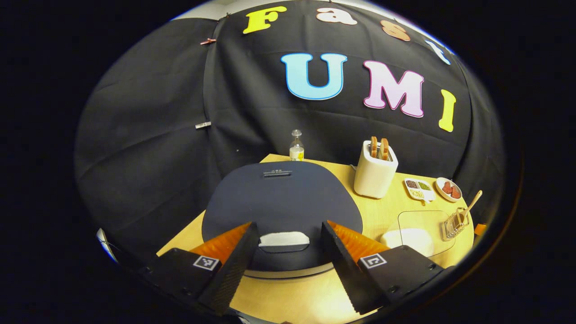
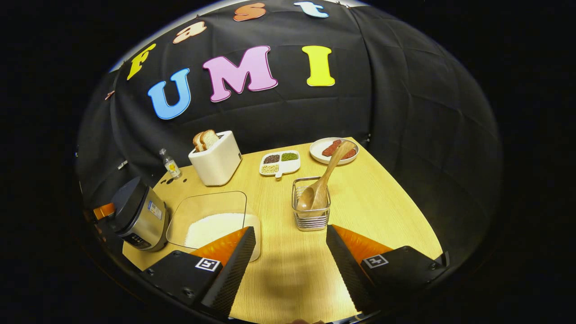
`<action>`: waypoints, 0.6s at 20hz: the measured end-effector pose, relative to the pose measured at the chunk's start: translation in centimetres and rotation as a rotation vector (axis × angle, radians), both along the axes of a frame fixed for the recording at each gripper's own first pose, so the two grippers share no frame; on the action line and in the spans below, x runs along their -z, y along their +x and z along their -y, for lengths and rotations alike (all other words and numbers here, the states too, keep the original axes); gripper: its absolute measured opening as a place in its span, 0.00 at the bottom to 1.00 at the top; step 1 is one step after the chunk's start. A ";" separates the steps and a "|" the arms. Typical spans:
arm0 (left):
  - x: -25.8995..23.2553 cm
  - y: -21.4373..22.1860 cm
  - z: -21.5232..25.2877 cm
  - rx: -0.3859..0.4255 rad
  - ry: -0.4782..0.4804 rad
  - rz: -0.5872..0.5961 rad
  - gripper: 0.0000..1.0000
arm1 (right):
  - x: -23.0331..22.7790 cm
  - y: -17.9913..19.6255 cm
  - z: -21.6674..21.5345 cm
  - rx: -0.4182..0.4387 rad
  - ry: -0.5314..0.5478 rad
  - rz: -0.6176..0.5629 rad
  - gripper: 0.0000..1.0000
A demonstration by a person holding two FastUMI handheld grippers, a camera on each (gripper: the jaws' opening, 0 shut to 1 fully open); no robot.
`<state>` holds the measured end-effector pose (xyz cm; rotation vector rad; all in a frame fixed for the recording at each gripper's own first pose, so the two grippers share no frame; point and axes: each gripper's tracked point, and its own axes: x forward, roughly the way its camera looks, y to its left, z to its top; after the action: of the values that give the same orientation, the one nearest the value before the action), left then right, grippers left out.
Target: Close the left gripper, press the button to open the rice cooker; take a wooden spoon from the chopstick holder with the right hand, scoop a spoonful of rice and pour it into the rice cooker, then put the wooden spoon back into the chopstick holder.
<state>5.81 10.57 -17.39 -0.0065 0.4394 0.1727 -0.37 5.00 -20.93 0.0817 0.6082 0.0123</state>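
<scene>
left gripper point(image 1: 284, 252) hangs spread at the closed rice cooker's point(image 1: 279, 202) button point(image 1: 284, 239); right gripper point(image 2: 290, 258) spread, wooden spoon point(image 2: 321, 180) at 12 o'clock for grasping

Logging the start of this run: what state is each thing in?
rice cooker: lid shut
button: not pressed
left gripper: open, empty
right gripper: open, empty
wooden spoon: leaning in chopstick holder
rice container: uncovered, holds rice
toaster: bread in slots
</scene>
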 end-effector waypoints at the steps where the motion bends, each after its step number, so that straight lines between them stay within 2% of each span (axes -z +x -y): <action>1: 0.3 0.0 0.0 0.001 0.012 0.007 0.99 | 0.1 -0.1 -0.2 -0.006 -0.001 -0.003 0.99; 6: 1.0 0.2 0.1 0.004 0.006 -0.002 0.99 | 0.5 -0.4 -1.1 -0.036 -0.014 -0.012 0.99; 10: 0.4 0.2 0.4 0.055 0.006 0.003 0.98 | -0.4 -0.6 -1.7 -0.040 -0.017 0.005 0.99; 12: -0.5 -0.2 0.9 0.096 0.013 0.047 0.99 | -1.9 -0.8 -1.9 -0.034 -0.035 0.041 0.99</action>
<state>5.65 9.69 -16.86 0.0235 0.3903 0.0806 -1.17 6.91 -19.06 0.0368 0.5689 0.0361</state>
